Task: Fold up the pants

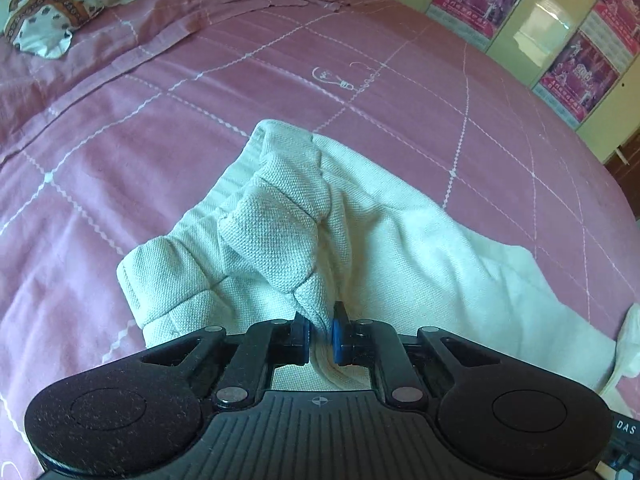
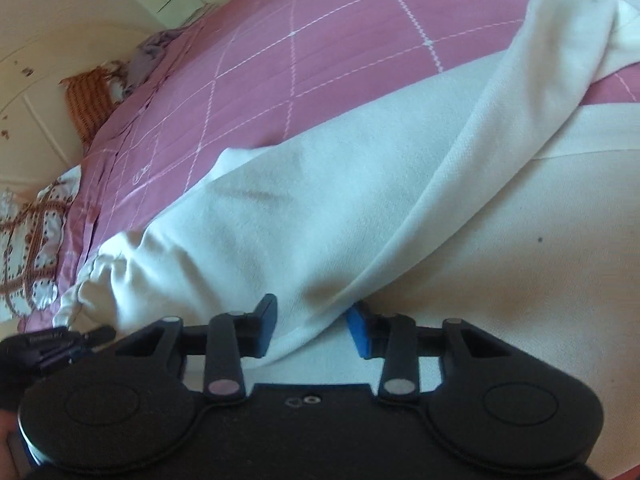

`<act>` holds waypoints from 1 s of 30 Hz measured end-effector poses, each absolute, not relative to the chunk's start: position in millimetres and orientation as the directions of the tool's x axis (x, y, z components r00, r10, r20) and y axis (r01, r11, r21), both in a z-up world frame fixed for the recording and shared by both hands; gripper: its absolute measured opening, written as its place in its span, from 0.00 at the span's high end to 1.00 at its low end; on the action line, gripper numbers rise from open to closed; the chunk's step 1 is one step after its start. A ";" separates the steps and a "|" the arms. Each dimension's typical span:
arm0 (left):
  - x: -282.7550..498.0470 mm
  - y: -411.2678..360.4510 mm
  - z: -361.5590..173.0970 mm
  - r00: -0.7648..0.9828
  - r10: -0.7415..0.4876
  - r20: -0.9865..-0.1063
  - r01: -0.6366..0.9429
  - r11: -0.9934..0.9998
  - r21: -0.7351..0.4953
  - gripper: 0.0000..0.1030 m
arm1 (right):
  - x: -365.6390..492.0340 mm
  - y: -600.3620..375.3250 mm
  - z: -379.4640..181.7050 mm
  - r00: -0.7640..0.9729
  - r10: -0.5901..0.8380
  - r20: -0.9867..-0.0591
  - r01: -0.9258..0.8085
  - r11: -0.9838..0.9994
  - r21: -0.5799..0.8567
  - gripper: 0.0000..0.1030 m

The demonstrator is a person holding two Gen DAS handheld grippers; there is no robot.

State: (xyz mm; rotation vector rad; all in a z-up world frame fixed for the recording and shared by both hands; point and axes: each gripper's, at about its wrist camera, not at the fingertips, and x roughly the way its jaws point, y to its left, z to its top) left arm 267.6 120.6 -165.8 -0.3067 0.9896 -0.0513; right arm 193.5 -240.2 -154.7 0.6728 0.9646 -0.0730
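While clamped, left hand-held gripper [image 1: 321, 334] pinches pants [image 1: 280, 220].

Each claw [image 1: 321, 336] [image 2: 312, 330] was matte black plastic with round side discs, silver rivets, a ribbed base and blue finger pads [image 1: 338, 340].

The pants [image 1: 360, 216] are matt, coarse-woven white cloth — the bedspread [image 1: 160, 128] smoother pink quilted fabric — the wardrobe doors [image 1: 536, 32] glossy.
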 end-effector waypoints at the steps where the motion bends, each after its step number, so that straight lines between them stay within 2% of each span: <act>1: 267.2 121.7 -161.6 0.564 -0.189 -0.804 -0.083 0.956 -0.282 0.91 | 195.8 -241.1 -155.7 0.586 0.209 -0.783 0.373 0.789 0.489 0.87; 3: 263.9 128.7 -149.0 0.589 -0.207 -0.781 -0.052 0.955 -0.292 0.91 | 196.8 -241.6 -157.3 0.591 0.204 -0.780 0.385 0.779 0.495 0.94; 9: 243.0 162.6 -113.8 0.639 -0.236 -0.732 0.020 0.957 -0.290 0.91 | 159.5 -217.7 -100.9 0.669 0.260 -0.696 0.184 0.850 0.494 0.95; 12: 236.5 172.1 -134.9 0.594 -0.224 -0.773 0.012 0.963 -0.270 0.91 | 134.2 -203.0 -96.3 0.651 0.302 -0.696 0.120 0.865 0.488 0.95; 15: 230.9 166.5 -173.3 0.551 -0.178 -0.816 -0.004 0.976 -0.216 0.91 | 130.2 -188.8 -122.6 0.589 0.262 -0.764 0.114 0.910 0.400 0.95; 18: 222.6 164.0 -176.5 0.583 -0.159 -0.797 -0.038 0.974 -0.222 0.91 | 137.0 -186.9 -141.9 0.555 0.260 -0.790 0.168 0.895 0.413 0.90; 21: 216.0 164.3 -163.9 0.638 -0.140 -0.757 -0.048 0.974 -0.220 0.91 | 134.8 -183.6 -127.6 0.587 0.281 -0.759 0.142 0.887 0.439 0.84; 24: 224.9 162.1 -176.2 0.570 -0.133 -0.811 -0.042 0.981 -0.191 0.91 | 137.7 -181.2 -124.7 0.584 0.265 -0.767 0.119 0.907 0.404 0.82; 26: 221.2 164.6 -170.0 0.577 -0.133 -0.806 -0.054 0.978 -0.200 0.89 | 141.1 -184.1 -135.8 0.535 0.282 -0.797 0.147 0.897 0.417 0.82; 28: 213.0 163.8 -157.2 0.580 -0.096 -0.809 -0.068 0.984 -0.165 0.83 | 134.6 -190.5 -127.9 0.561 0.291 -0.775 0.146 0.886 0.439 0.79; 30: 199.5 159.8 -141.5 0.612 -0.068 -0.788 -0.047 0.991 -0.123 0.82 | 125.6 -200.5 -116.6 0.579 0.286 -0.763 0.140 0.888 0.438 0.76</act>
